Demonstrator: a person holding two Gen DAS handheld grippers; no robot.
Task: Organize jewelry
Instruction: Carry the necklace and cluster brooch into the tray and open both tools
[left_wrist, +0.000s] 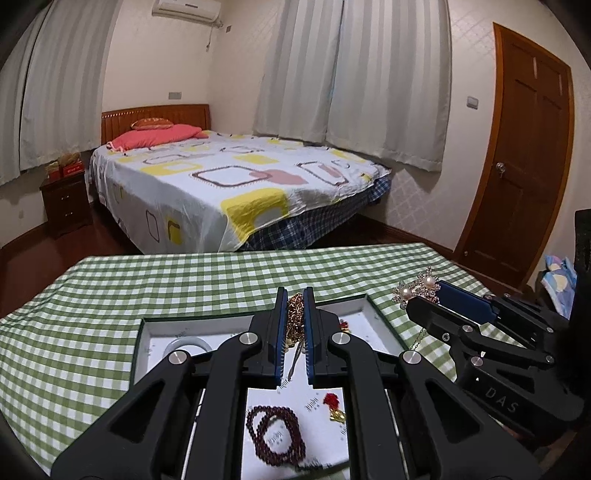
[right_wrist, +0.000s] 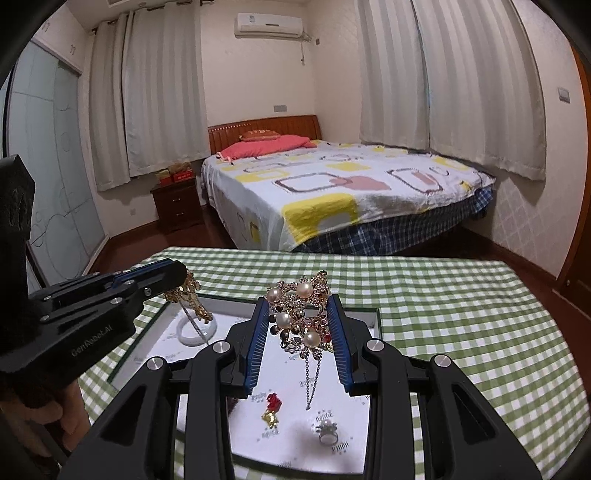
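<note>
Currently a pearl brooch, a cluster of gilt flowers set with pearls and small stones, sits between the blue pads of the right claw, which is clenched on it above the tray. A thin chain hangs from the brooch toward the tray floor. The left claw is clenched tight on a bunched gold chain necklace, whose end dangles down between the fingers, also over the tray.

Inside the white-lined tray lie a dark red bead bracelet, coiled in loops near the front, a small red and gold charm, a pearl ring close to the front wall, and a white bangle toward the back left. In the left wrist view the bangle is mostly hidden behind the claw's arm.

The tray rests on a bench covered by a green and white checked cloth. Part of a hand shows at the left of the right wrist view, below the left claw. Beyond the bench stands a bed with a patterned cover and a pink pillow, pale curtains behind it, and a wooden door at the right.
</note>
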